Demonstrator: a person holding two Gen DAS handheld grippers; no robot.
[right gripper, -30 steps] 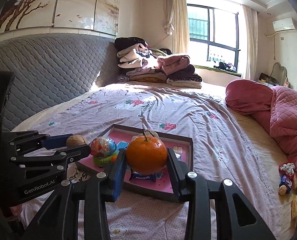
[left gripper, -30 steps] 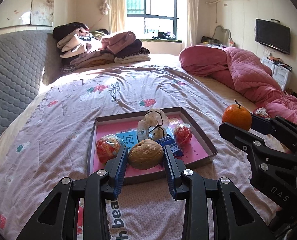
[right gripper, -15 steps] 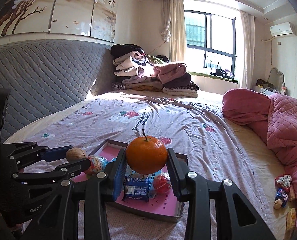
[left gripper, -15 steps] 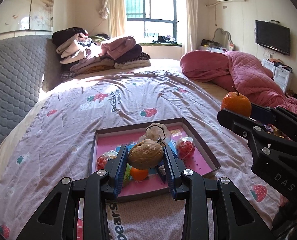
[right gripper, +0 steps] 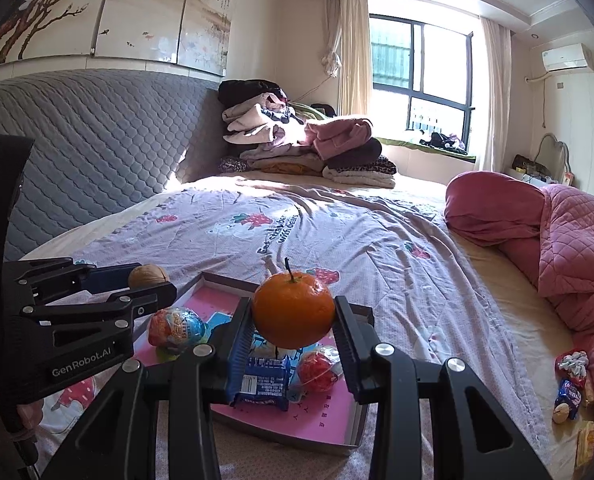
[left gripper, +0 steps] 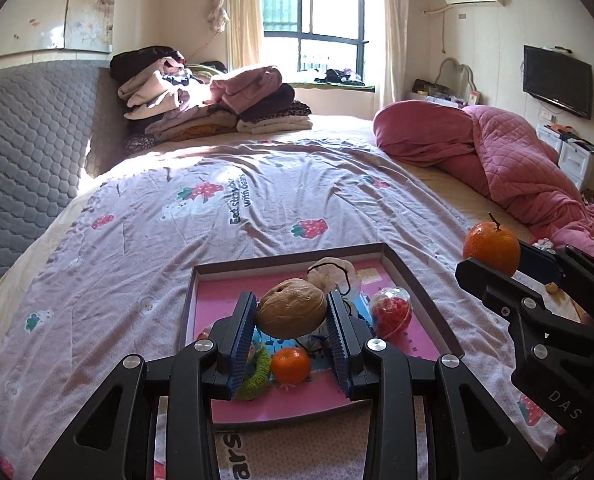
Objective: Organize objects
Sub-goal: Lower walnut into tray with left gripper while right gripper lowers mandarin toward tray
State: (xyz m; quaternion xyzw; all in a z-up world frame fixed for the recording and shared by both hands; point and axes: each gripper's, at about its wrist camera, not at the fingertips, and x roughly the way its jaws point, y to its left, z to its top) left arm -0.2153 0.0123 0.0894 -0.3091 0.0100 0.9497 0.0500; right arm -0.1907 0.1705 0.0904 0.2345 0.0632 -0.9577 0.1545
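Left gripper [left gripper: 291,312] hides small orange [left gripper: 291,365] below.

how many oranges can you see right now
2: a large orange clamped in the right gripper, and a small orange lying in the tray. Others may be hidden behind the grippers.

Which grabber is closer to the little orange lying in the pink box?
Left. The left gripper, holding a walnut, hangs right above the small orange. The right gripper is off beside the tray.
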